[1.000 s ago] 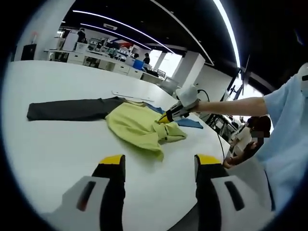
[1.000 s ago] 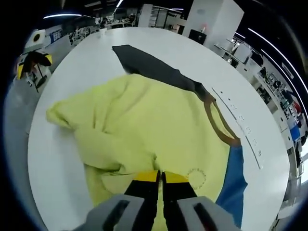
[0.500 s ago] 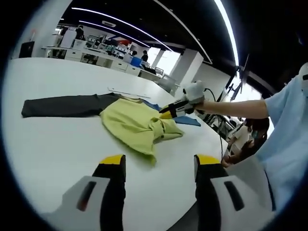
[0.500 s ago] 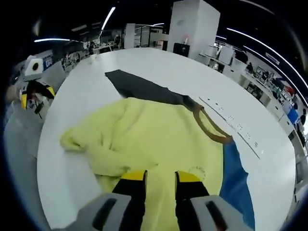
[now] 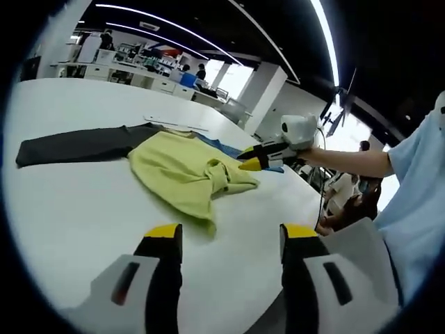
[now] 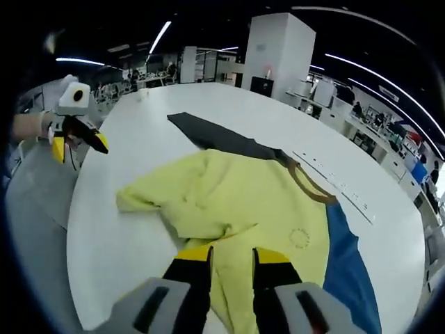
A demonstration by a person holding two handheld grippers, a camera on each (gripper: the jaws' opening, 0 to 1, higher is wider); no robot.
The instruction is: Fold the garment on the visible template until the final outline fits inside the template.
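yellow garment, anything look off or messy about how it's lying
Yes. The yellow garment lies bunched and creased, one flap folded over the middle, its grey sleeve stretched straight out. It covers only part of the blue template.

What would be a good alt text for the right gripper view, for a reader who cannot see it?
A yellow shirt with a brown collar lies crumpled on a white table, partly over a blue sheet, with a dark sleeve stretching away. The right gripper hovers open above the shirt's near edge; the left gripper shows at far left.
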